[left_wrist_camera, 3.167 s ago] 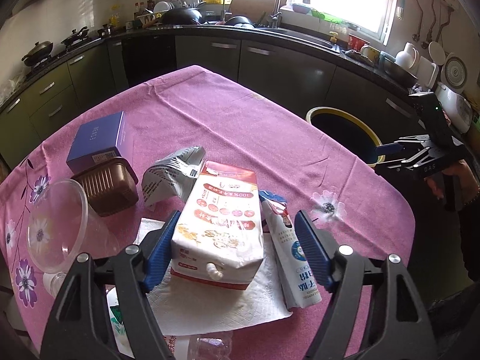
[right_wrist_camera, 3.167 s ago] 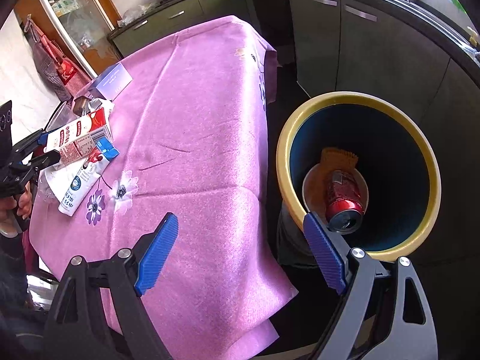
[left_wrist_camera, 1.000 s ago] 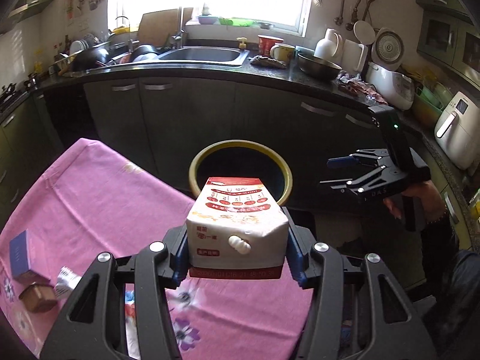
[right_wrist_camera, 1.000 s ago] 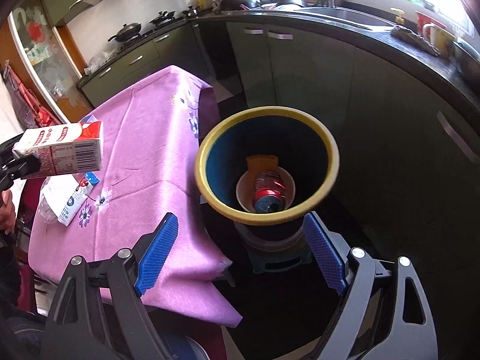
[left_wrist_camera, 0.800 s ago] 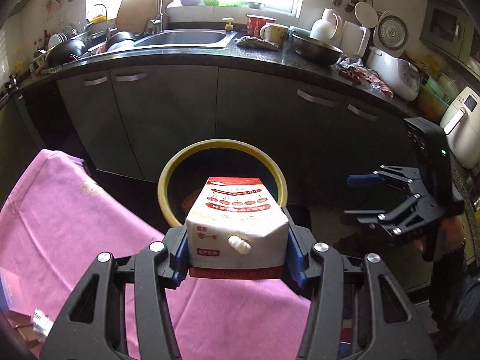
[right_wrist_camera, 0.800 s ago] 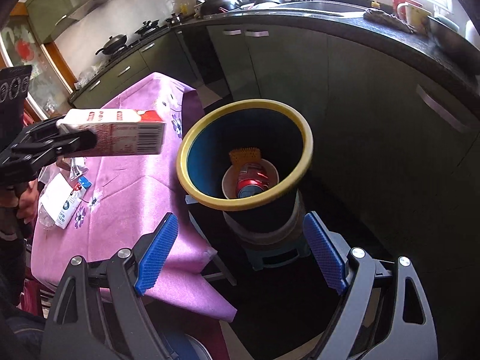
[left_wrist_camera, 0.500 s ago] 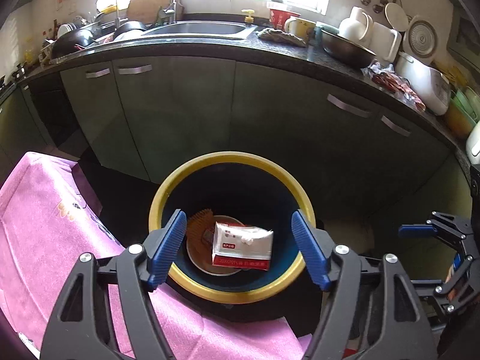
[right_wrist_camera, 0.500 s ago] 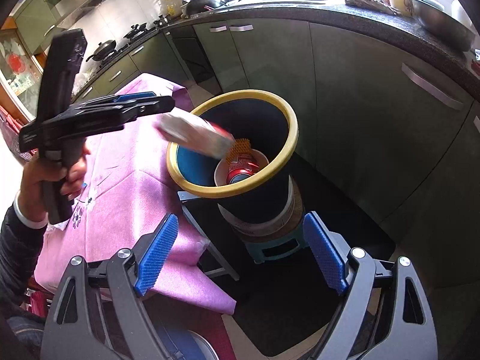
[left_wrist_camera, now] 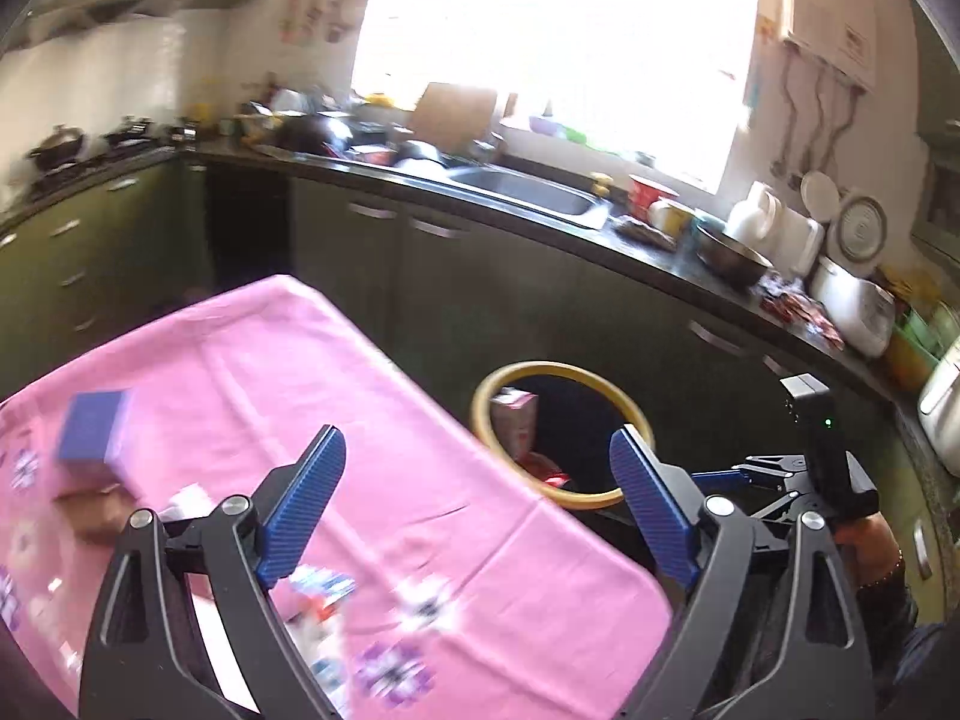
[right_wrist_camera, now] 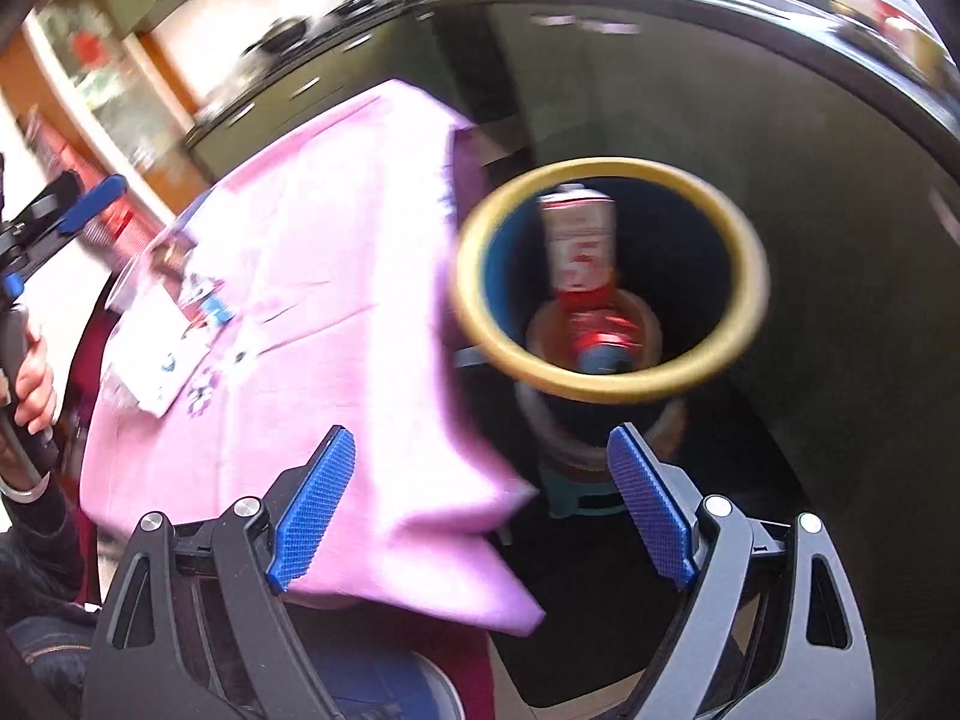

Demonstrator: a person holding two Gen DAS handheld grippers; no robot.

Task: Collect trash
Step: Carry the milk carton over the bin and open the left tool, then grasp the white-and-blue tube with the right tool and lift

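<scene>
Your carton sits in the bin, both the left gripper and right gripper gape empty, the left's jaws having just been opening, so next reach for the tube on the table.

A bright, overexposed window floods the kitchen with daylight above a steel sink set in a dark glossy countertop. Grey-green cabinet doors with metal handles run below along the curved counter. A table under a pink flowered tablecloth stands before them.
</scene>
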